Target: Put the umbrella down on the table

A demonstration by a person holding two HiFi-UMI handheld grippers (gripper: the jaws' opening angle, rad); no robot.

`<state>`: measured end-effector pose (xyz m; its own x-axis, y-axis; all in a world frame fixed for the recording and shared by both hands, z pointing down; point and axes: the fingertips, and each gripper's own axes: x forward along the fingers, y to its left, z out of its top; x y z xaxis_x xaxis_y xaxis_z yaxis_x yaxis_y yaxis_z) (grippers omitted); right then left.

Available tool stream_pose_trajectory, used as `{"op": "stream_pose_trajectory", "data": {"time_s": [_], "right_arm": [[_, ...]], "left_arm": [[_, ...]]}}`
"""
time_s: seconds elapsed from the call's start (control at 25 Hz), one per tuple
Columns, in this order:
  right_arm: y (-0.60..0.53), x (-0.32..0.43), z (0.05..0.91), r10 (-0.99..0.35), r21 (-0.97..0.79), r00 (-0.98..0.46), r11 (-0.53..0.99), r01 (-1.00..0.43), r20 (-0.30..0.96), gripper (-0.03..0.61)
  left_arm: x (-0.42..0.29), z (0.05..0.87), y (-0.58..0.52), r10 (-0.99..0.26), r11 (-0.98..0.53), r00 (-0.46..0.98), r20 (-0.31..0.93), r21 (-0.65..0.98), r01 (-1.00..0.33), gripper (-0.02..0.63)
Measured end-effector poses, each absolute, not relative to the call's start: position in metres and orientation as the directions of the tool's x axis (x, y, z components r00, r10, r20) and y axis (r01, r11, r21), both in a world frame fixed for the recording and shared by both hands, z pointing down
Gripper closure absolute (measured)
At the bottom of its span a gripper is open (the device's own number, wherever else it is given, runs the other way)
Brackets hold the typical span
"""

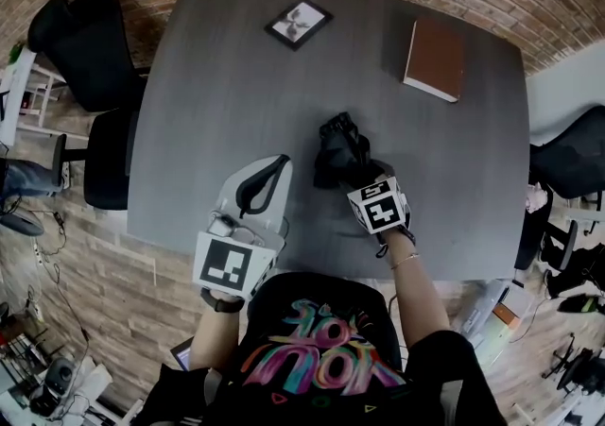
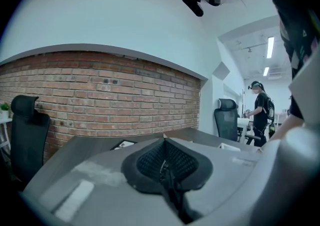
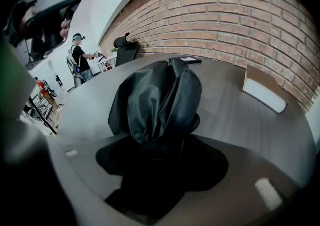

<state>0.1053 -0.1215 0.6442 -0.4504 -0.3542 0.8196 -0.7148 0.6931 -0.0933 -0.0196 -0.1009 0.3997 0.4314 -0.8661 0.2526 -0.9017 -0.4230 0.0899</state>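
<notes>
A folded black umbrella (image 1: 340,155) lies on the dark grey table (image 1: 217,84) just in front of me. My right gripper (image 1: 364,183) is at its near end, angled down. In the right gripper view the umbrella (image 3: 160,99) rises straight out from between the jaws, and its dark lower end fills the gap at the right gripper (image 3: 160,170). Whether the pads press on it is too dark to see. My left gripper (image 1: 279,164) hovers to the left of the umbrella, apart from it. In its own view the left gripper (image 2: 165,162) has its jaws together on nothing.
A brown book (image 1: 435,58) lies at the table's far right, and a small framed picture (image 1: 299,23) at the far middle. Black office chairs stand at the left (image 1: 90,46) and right (image 1: 572,160). A brick wall runs behind the table. A person (image 2: 260,112) stands in the background.
</notes>
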Motion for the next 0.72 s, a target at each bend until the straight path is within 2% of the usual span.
{"op": "stream_pose_trajectory", "data": {"time_s": [0.72], "right_arm": [[-0.120, 0.106, 0.643, -0.380, -0.059, -0.430, 0.691, -0.721, 0.819, 0.288]], "left_arm": [[0.000, 0.378, -0.105, -0.853, -0.480, 0.485, 0.193, 0.075, -0.874, 0.612]]}}
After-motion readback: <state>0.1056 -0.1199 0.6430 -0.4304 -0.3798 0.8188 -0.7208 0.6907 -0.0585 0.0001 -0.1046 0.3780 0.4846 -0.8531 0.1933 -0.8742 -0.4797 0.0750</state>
